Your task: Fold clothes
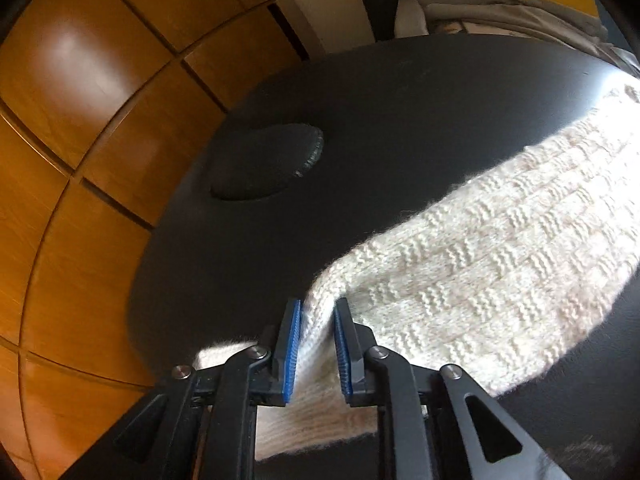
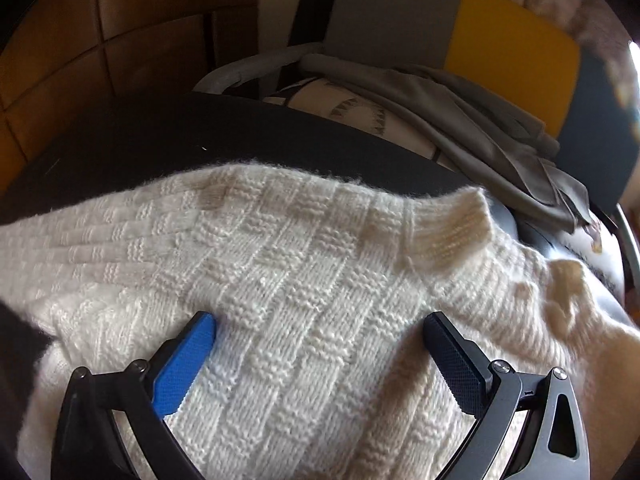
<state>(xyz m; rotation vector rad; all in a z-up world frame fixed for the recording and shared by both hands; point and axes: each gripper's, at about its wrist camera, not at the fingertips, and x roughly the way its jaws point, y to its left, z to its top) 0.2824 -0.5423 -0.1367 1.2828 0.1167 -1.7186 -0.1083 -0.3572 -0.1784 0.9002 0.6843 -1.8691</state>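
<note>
Cream knitted sweater (image 2: pixel 304 264) lies spread on the dark table (image 1: pixel 400 112), its ribbed collar (image 2: pixel 460 228) turned toward the far edge in the right wrist view; in the left wrist view its long axis runs from the left gripper (image 1: pixel 316 312) up toward the right rim; that gripper's blue pads (image 1: pixel 294 344) pinch a raised fold of the knit; the right gripper (image 2: pixel 320 322) hovers over the sweater with jaws spread wide, clasping nothing; no label or writing is legible; grey clothes (image 2: pixel 460 120) lie heaped beyond the table.

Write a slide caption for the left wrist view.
Left gripper pinches an edge of the cream knit sweater lying on a dark table, wooden floor beyond.
</note>
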